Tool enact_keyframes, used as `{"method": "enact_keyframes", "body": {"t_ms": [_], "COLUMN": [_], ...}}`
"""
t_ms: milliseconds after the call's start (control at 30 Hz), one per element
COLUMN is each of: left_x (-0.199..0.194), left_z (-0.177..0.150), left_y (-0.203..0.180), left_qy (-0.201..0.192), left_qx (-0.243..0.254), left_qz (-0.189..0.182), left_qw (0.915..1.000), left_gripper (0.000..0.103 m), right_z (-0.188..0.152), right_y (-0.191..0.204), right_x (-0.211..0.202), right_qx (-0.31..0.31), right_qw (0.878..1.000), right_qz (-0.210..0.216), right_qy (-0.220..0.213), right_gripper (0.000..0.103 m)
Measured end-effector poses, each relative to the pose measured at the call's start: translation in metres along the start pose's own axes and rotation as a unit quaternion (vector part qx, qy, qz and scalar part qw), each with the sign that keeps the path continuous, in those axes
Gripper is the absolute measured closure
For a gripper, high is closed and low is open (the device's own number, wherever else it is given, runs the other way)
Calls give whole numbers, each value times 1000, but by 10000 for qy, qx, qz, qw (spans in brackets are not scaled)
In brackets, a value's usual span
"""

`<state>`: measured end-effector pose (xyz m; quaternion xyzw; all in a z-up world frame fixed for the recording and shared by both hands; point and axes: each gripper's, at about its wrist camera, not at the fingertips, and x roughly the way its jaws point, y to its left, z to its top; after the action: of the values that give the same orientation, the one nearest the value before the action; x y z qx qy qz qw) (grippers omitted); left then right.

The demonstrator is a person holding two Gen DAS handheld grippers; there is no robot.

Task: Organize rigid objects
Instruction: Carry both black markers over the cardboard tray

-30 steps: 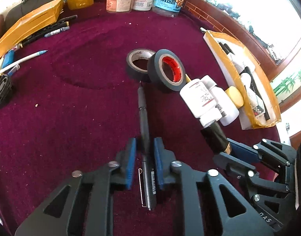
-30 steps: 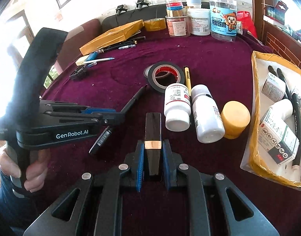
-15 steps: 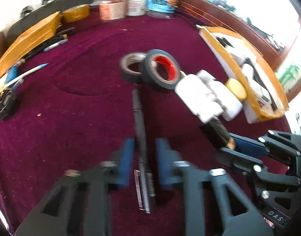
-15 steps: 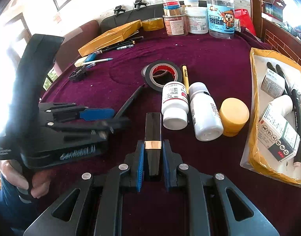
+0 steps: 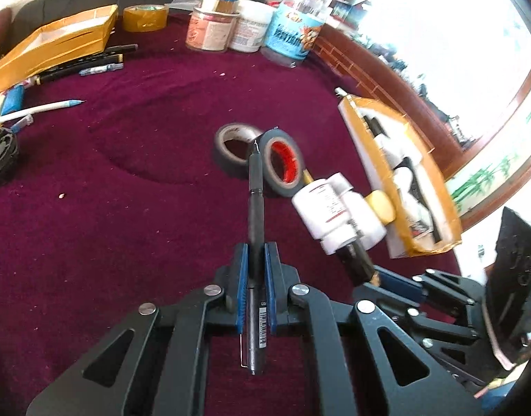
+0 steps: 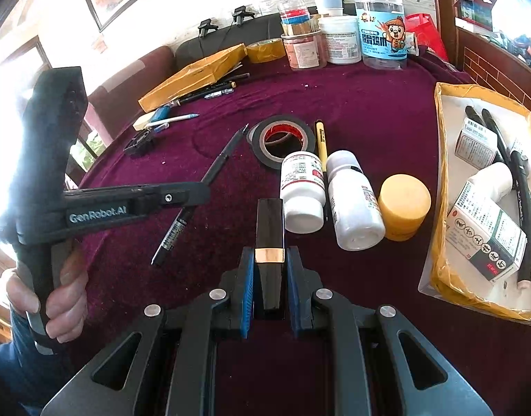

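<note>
Surface: dark red velvet cloth point(image 6: 386, 104) covers the whole table, cluttered with jars at the top of both views, and a yellow-edged tray point(image 6: 442, 180) at the right edge.
Left gripper point(image 5: 254, 260): jaws narrow, clamped on a black pen point(image 5: 255, 208) at lower centre of the left view; its tip points up the frame toward two rolls of black tape point(image 5: 279, 163).
Right gripper point(image 6: 269, 277): jaws narrow, pinching a black lipstick tube point(image 6: 269, 228) with a gold band, bottom centre of the right view.
Pen look: slim, dark grey, matte grip, wire clip and barcode label near the rear end.
Tube look: square, glossy black, rigid.
Risk, pen: thin round barrel held near its middle; it may pivot or slide between the pads if swung fast.
Risk, collision: both grippers sit close together; crossing toward the tray could knock the white bottles point(image 6: 301, 190) or the yellow cap point(image 6: 404, 204).
Risk, tube: smooth sides may slip.
</note>
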<state>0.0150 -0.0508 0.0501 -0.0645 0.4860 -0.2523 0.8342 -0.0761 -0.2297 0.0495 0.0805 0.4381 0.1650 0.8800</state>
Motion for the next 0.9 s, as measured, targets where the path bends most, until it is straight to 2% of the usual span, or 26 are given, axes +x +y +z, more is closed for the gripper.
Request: {"method": "enact_keyframes", "body": {"t_ms": [200,433,733,900], "left_x": [-6,-10,-6,11], "left_z": [3,4,17,30], "left_y": [-6,-16,-78,-127], "left_qy": [-185,-156,-97,27], "left_qx": [18,-99,311,542], "left_qz": [-341,-651,-799,-1051], "left_qw": [9992,9977,9963,9930], "left_gripper": [96,96,96,96], "right_z": [4,6,10,9], "right_y": [-5,-23,-84,-114], "right_x": [-8,-27,-68,-88], "right_qx": [89,294,1003,1351], "right_qw": [9998,9989,9906,9828], "right_qz": [61,-3,-240,-487], "right_qy": [-137,-379,-895,-1163], "right_gripper": [88,87,87,87]}}
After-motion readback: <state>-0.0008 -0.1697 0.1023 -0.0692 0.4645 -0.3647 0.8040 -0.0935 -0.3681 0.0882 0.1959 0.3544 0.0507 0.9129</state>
